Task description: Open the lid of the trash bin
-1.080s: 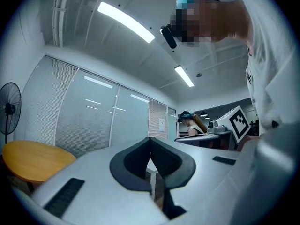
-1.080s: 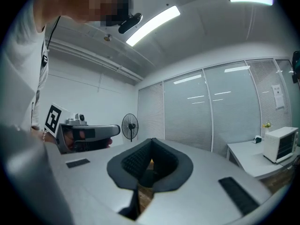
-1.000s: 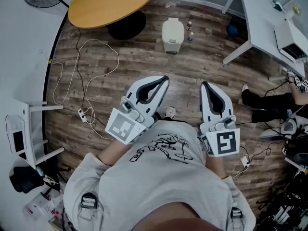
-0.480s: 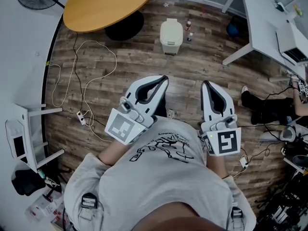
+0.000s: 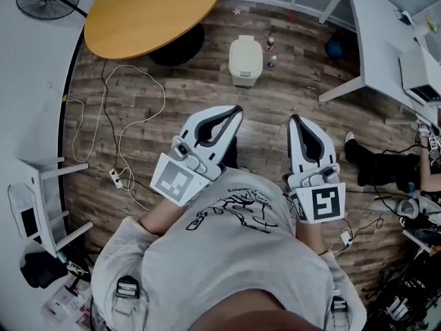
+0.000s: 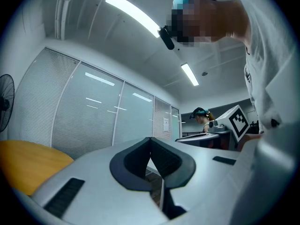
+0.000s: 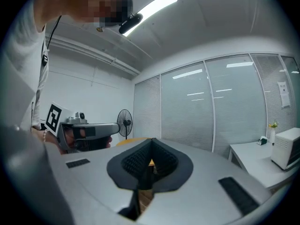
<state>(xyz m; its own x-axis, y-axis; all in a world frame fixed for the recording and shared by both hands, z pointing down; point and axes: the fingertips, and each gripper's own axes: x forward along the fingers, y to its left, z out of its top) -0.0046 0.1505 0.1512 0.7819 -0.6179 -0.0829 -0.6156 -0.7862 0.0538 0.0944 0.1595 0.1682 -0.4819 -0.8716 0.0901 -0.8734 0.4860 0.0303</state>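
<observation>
My left gripper [image 5: 236, 110] and right gripper [image 5: 292, 120] are pressed shut on nothing, held level, because the trash bin [image 5: 244, 80], lid [image 5: 246, 52] down, stands well ahead, beyond reach.

The head camera looks steeply down from the person's head, past the left gripper [image 5: 236, 110] and right gripper [image 5: 292, 120], to the floor [image 5: 289, 88] and the far bin [image 5: 246, 59]. Each gripper camera sits close behind its own jaws, facing level toward the glass wall [image 7: 211, 107]. Each catches the other gripper at its side, and all three views show the round table [image 5: 151, 9].
</observation>
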